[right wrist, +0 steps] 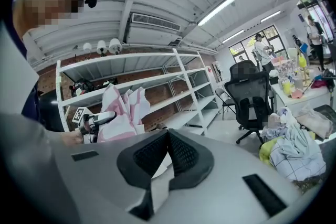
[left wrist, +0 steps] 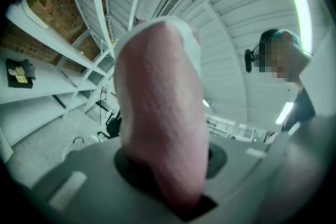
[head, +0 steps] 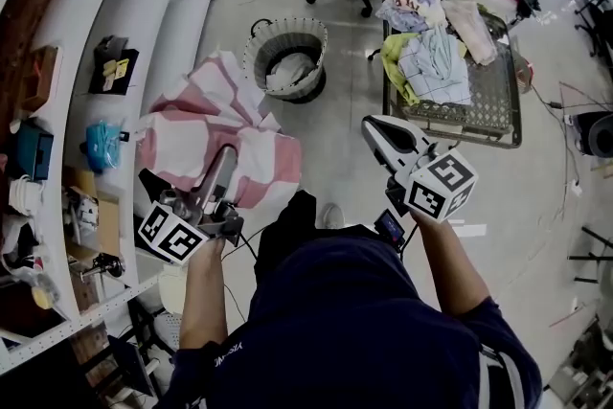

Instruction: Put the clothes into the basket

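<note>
The cloth [head: 215,144], pink and white, is clamped in my left gripper [head: 228,156] just short of the basket [head: 257,41], its length running toward the rim. Shelf [head: 115,5] edges crowd its side away from the basket, and open floor [head: 345,101] lies beyond the basket's other side. My right gripper [head: 372,125] is closed, empty.

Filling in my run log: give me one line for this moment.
left gripper: shut on pink-white cloth | right gripper: shut, empty | basket: ahead on floor, garment inside
</note>
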`<state>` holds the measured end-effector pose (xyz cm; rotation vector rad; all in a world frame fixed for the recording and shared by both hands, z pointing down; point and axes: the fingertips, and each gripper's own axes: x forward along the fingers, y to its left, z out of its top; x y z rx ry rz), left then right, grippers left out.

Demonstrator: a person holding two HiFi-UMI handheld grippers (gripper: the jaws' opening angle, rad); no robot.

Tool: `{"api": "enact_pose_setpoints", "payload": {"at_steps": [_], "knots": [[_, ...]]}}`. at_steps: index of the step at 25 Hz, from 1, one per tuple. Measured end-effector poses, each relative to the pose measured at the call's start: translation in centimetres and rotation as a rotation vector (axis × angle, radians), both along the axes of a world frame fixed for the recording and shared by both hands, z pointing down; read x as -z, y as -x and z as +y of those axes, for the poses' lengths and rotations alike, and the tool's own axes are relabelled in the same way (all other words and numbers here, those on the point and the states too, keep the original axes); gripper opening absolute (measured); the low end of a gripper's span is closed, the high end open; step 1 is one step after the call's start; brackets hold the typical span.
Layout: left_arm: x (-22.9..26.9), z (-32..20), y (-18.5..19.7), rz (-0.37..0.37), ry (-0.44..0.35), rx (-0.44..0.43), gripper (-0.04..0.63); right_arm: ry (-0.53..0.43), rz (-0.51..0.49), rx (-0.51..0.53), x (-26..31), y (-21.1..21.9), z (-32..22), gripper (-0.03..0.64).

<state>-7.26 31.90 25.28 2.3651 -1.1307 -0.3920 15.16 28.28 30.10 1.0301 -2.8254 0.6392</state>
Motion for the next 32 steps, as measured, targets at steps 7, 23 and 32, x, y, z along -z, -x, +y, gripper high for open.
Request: {"api": "enact_pose_setpoints", "payload": {"at_steps": [7, 23, 32], "knots": [[-1.1, -5.7, 2.4, 0.006, 0.021, -0.008, 0.117, 0.01, 0.006, 0.017, -0.6, 3.5, -5.5, 0.007], [-2.8, -20.3, 10.8, 0.038, 0.059, -0.092, 0.117, 0.024, 0.057, -0.002, -0.6, 14.1, -18.9, 0.007], [-4.9, -25.9, 13.5, 0.055, 0.103, -0.119, 0.117, 0.05, 0.093, -0.015, -1.9, 17.4, -23.9, 0.007]]}}
